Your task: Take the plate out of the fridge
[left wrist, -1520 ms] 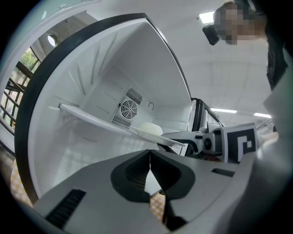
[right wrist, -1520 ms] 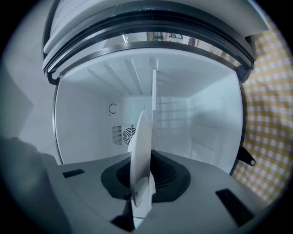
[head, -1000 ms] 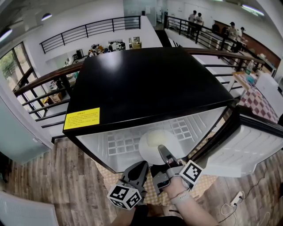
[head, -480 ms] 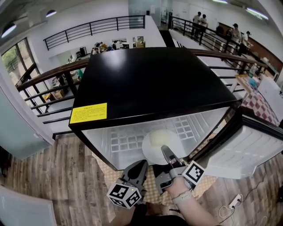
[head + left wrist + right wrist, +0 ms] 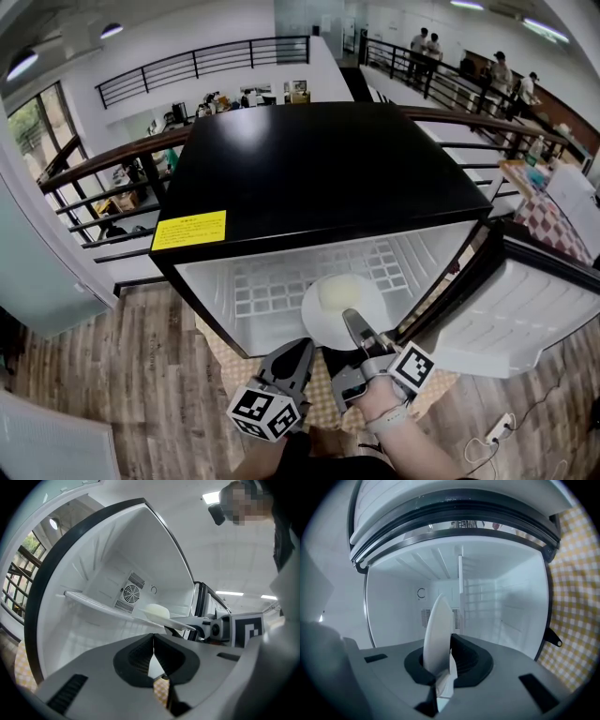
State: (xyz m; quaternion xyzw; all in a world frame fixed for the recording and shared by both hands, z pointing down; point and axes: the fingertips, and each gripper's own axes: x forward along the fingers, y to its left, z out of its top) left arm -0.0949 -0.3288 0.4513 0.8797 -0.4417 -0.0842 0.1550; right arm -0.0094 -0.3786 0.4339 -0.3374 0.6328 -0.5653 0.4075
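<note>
The grey right gripper [image 5: 439, 662] has its jaws clamped on the rim of a thin white round plate [image 5: 437, 620], edge-on before the white-walled open fridge [image 5: 506, 606].

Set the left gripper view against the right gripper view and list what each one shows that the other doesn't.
Only the left gripper view: the left gripper, jaws together and empty, and the pale lump lying on the plate. Only the right gripper view: the right gripper seen close, its jaws shut on the plate's rim. Both: the plate, the fridge with its white interior, and the back vent.
</note>
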